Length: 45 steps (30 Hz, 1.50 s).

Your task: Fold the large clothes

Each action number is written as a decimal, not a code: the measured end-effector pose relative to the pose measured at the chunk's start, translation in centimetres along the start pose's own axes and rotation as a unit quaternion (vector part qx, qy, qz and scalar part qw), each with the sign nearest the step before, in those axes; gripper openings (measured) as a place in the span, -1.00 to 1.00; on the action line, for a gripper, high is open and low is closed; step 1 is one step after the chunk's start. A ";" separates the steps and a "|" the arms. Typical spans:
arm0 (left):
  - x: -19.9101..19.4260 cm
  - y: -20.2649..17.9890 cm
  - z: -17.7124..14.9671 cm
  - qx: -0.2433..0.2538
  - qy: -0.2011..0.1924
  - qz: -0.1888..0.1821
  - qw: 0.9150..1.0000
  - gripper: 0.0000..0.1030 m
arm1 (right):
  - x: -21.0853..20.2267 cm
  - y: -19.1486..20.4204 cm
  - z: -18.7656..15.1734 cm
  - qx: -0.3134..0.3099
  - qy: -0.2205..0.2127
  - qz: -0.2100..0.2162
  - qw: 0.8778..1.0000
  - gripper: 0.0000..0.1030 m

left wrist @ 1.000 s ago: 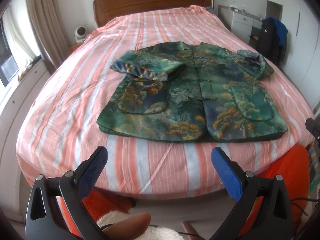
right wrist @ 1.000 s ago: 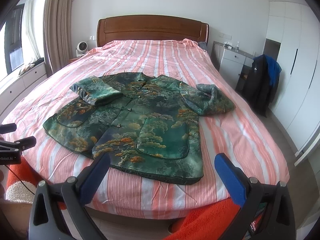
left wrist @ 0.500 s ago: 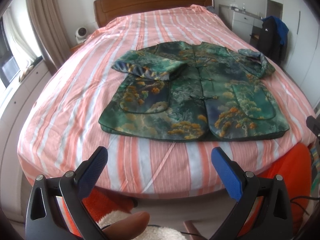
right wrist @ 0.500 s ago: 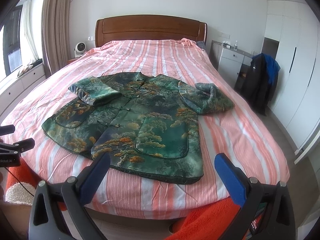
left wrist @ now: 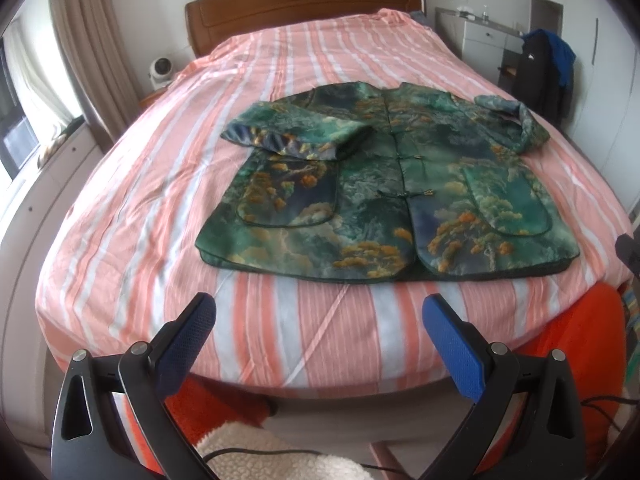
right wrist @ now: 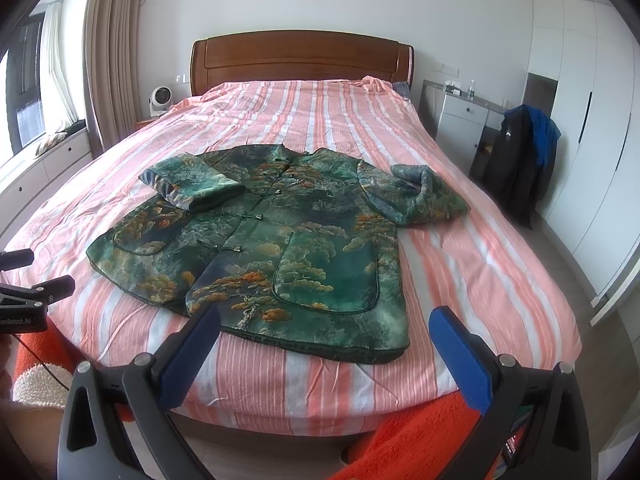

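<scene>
Barely begun: the green brocade jacket (left wrist: pixel 384 184) lies flat on the striped bed (left wrist: pixel 132 208), sleeves tucked inward at ten and two o'clock. Left gripper (left wrist: pixel 318 336) and right gripper (right wrist: pixel 324 344) hang wide apart and empty; the body folds remain.

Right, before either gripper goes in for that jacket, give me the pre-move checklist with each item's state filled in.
1. Left gripper open and empty: ok.
2. Right gripper open and empty: ok.
3. Green landscape-print padded jacket lying front-up on the pink striped bedspread, toggles fastened: ok.
4. Both sleeves ready for the body fold: not ok. The left-side sleeve is folded across the chest, but the right-side sleeve lies bunched beyond the body.
5. Hem within reach near the bed's foot edge: ok.
6. Fingers touching the cloth: not ok; both grippers hang short of the bed.
</scene>
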<state>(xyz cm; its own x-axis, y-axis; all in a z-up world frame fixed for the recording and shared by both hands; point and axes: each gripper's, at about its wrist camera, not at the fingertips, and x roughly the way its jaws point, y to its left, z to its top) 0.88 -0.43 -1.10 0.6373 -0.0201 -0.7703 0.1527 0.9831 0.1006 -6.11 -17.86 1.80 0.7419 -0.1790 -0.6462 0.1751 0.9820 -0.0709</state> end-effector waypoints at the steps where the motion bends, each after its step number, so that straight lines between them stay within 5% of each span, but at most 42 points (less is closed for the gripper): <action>1: -0.1 0.0 0.0 0.000 -0.002 -0.001 1.000 0.99 | 0.0 -0.1 -0.1 0.001 0.001 0.001 1.000 1.00; 45: -0.5 0.1 0.1 -0.007 -0.008 -0.014 1.000 0.99 | 0.1 0.0 -0.4 0.006 0.001 0.002 1.000 1.00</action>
<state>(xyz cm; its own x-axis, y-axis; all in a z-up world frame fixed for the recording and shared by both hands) 0.66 -0.34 -0.61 0.6448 -0.0501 -0.7627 0.1595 0.9847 0.0702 -6.26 -17.89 1.43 0.7415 -0.1747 -0.6479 0.1801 0.9819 -0.0586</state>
